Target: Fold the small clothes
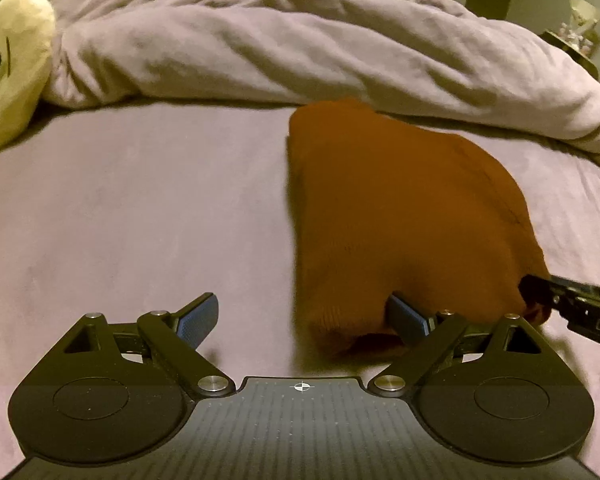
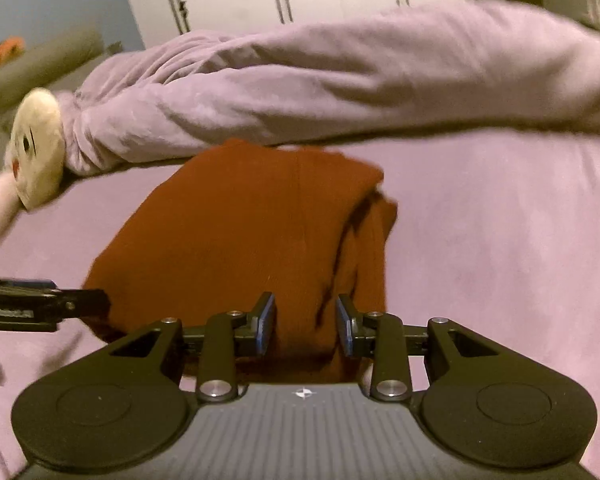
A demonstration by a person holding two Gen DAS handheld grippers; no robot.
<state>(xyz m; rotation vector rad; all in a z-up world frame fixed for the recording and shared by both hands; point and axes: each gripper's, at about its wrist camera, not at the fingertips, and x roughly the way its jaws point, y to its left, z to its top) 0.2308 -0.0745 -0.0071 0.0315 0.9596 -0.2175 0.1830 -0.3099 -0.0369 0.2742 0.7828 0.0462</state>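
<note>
Folded rust garment [image 2: 252, 232] lies lengthwise toward the blanket [image 2: 340, 80]; both tilted-down grippers, left [image 1: 302, 320] and right [image 2: 306, 324], open, grip nothing.

1. The rust-orange knit garment [image 1: 400, 216] lies on the lilac bed sheet [image 1: 140, 220], folded into a compact, roughly rectangular bundle.
2. Its top layer is smooth and flat, with a faint seam running lengthwise down the middle in the right wrist view.
3. Along one long side, stacked folded layers show as dark creases.
4. Its far end lies just beside the bunched lilac duvet [image 1: 300, 48].
5. The near edge is slightly rumpled and lifted.
</note>
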